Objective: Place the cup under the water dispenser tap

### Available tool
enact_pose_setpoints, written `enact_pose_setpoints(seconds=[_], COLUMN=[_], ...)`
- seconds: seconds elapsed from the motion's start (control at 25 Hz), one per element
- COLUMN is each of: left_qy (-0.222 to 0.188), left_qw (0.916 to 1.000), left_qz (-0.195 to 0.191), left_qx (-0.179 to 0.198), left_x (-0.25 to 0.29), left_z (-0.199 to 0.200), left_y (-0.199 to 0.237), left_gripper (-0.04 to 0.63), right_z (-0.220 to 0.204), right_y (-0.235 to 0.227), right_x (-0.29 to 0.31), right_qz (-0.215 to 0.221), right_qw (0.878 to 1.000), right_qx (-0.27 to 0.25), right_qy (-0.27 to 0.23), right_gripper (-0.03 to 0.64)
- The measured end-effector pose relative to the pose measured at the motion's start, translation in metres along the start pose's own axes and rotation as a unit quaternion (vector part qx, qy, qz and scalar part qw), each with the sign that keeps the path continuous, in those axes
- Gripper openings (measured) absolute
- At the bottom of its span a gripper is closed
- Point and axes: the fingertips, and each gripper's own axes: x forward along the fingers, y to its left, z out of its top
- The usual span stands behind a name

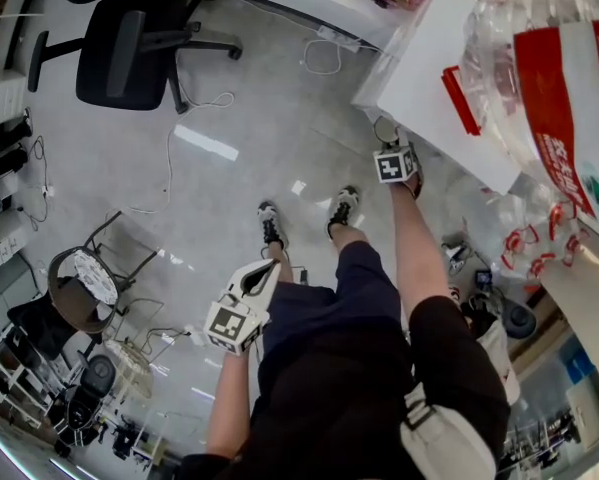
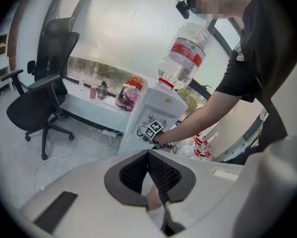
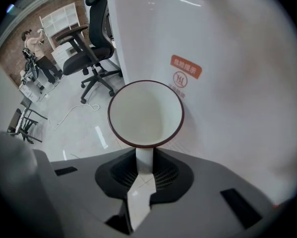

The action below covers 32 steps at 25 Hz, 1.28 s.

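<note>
Right gripper view: a white round cup with a dark red rim (image 3: pixel 146 114) is clamped in the right tongs (image 3: pixel 144 170), mid-air just before the white water dispenser (image 3: pixel 227 83). The left tongs (image 2: pixel 150 170) are pressed together, empty. The approach is judged underway; alignment beneath the tap is needed next.

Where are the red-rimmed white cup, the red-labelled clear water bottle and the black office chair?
Red-rimmed white cup (image 3: pixel 146 113): right gripper view, inner wall.
Red-labelled clear water bottle (image 2: pixel 188 53): left gripper view, red label.
Black office chair (image 2: pixel 59 53): left gripper view, backrest.

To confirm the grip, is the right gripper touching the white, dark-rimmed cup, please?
Touching: right gripper view shows the right gripper clamping the cup by its handle.
</note>
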Motion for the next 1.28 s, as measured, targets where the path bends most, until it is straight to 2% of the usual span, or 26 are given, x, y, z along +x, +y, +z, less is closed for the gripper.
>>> enact_pose_setpoints(seconds=[0.28,0.4,0.6,0.76,0.88,1.04,1.16,1.28], left_qy=[0.010,0.008,0.000,-0.006,-0.010,-0.018,-0.019,-0.031], left_qw=[0.9996,0.9994,0.9996,0.9991,0.9980,0.9959,0.9939,0.9884], left_qz=[-0.015,-0.017,-0.021,-0.031,-0.042,-0.058,-0.070,-0.086], left_qx=[0.024,0.028,0.019,0.030,0.047,0.067,0.083,0.122], left_x=[0.005,0.005,0.003,0.001,0.000,-0.005,-0.011,-0.015], left_z=[-0.003,-0.001,0.001,0.011,0.022,0.036,0.043,0.049], left_y=[-0.013,-0.016,-0.017,-0.015,-0.017,-0.022,-0.027,-0.035], left_gripper=[-0.002,-0.002,-0.002,-0.002,-0.002,-0.001,-0.002,0.000], right_z=[0.007,0.006,0.007,0.003,-0.012,-0.038,-0.043,-0.039], right_y=[-0.006,-0.007,-0.011,-0.002,0.005,0.017,0.023,0.020], right_x=[0.001,0.001,-0.009,-0.036,-0.056,-0.082,-0.112,-0.145], right_qz=[-0.021,-0.021,-0.037,-0.054,-0.053,-0.046,-0.042,-0.037], right_qw=[0.999,1.000,0.999,0.997,0.997,0.998,0.997,0.993], right_qx=[-0.023,-0.015,-0.023,-0.037,-0.021,-0.005,0.013,0.053], right_qy=[0.003,-0.001,-0.020,-0.040,-0.045,-0.048,-0.068,-0.097], right_gripper=[0.044,0.049,0.135,0.147,0.147,0.135,0.066,0.020])
